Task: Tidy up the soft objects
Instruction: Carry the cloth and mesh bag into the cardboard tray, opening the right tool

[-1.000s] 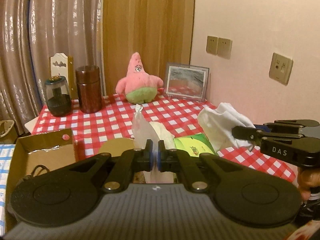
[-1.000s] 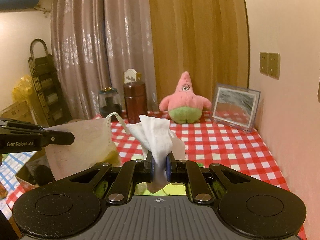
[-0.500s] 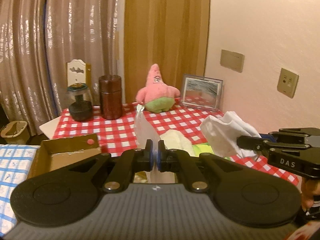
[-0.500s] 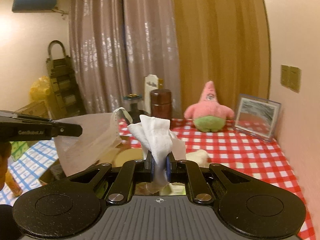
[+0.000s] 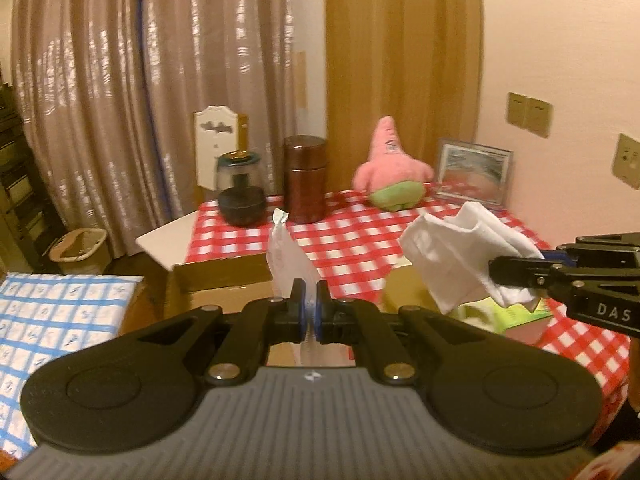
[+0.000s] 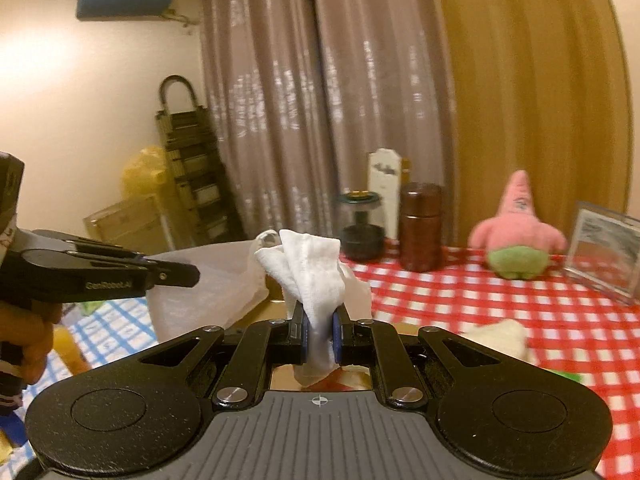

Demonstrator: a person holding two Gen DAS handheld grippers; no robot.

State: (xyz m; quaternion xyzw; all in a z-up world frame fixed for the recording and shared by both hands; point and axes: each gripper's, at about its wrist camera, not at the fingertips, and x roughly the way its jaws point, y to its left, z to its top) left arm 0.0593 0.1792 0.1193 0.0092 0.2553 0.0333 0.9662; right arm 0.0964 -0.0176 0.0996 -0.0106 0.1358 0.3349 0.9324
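Two soft things held up at once, one per gripper, both clear of the red-and-white checked tablecloth [image 5: 352, 240].

Left gripper [image 5: 308, 312]: pinched tight on the thin edge of a translucent, crinkly plastic bag [image 5: 286, 264], film rising to 12 o'clock above the fingertips in the left wrist view. From the right wrist view, same bag [image 6: 208, 280] billowing at 9 o'clock, mouth apparently slack toward the cloth. Probably held by one lip to keep the mouth open as a receiver; a judgement only.

Right gripper [image 6: 320, 334]: clamped on a bunched white woven cloth [image 6: 312, 276], folds standing upright above the pads, tail hanging below. In the left wrist view, cloth [image 5: 456, 256] at 3 o'clock, just beside the bag, apart from it. Likely gripped mid-bundle so that little trails loose while going in.

Below the bag, at 6 to 7 o'clock, an open brown cardboard box [image 5: 216, 280] at the table's edge; maybe the final store, hard to say.

Elsewhere on the table, at 1 o'clock in the left wrist view: a pink and green star-shaped plush toy [image 5: 394, 172], fuzzy and squat. Beside it a rigid brown cylindrical canister [image 5: 305, 180], a dark glass jar with a gold-rimmed lid [image 5: 240, 188] and a silver-framed picture [image 5: 474, 174] leaning at the wall. Near the right gripper, a pale cream soft lump [image 6: 500, 338], blurred, identity unclear.

Cloth limp and compressible, bag slippery and prone to collapse.
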